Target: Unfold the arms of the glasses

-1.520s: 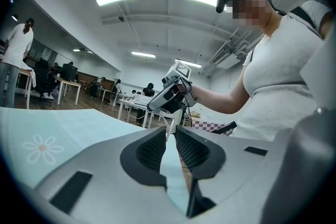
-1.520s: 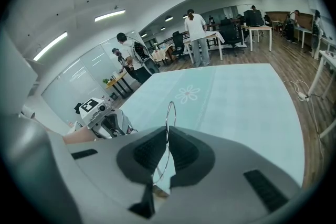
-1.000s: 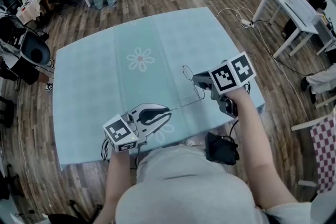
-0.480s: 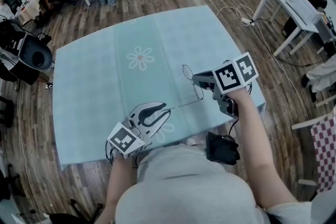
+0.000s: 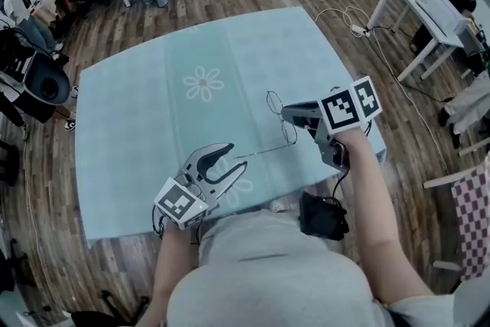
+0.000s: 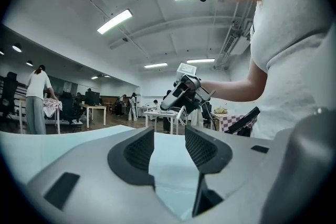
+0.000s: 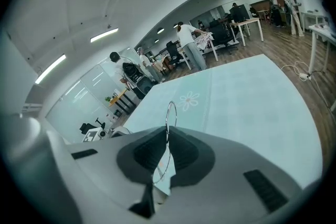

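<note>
As left gripper [image 5: 236, 158] opens, it frees the glasses [image 5: 289, 132]

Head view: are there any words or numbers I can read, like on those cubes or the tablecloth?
No words, letters or numbers can be read anywhere.
Marker cubes: only black-and-white square patterns, no letters.
Tablecloth: only a printed flower, no writing.

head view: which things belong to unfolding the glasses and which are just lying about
Part of the job:
glasses
right gripper, shut on the glasses
left gripper, jaws opening, nothing between them
table under it all

Just lying about:
black object below the table edge
cables on the floor
white desk
</note>
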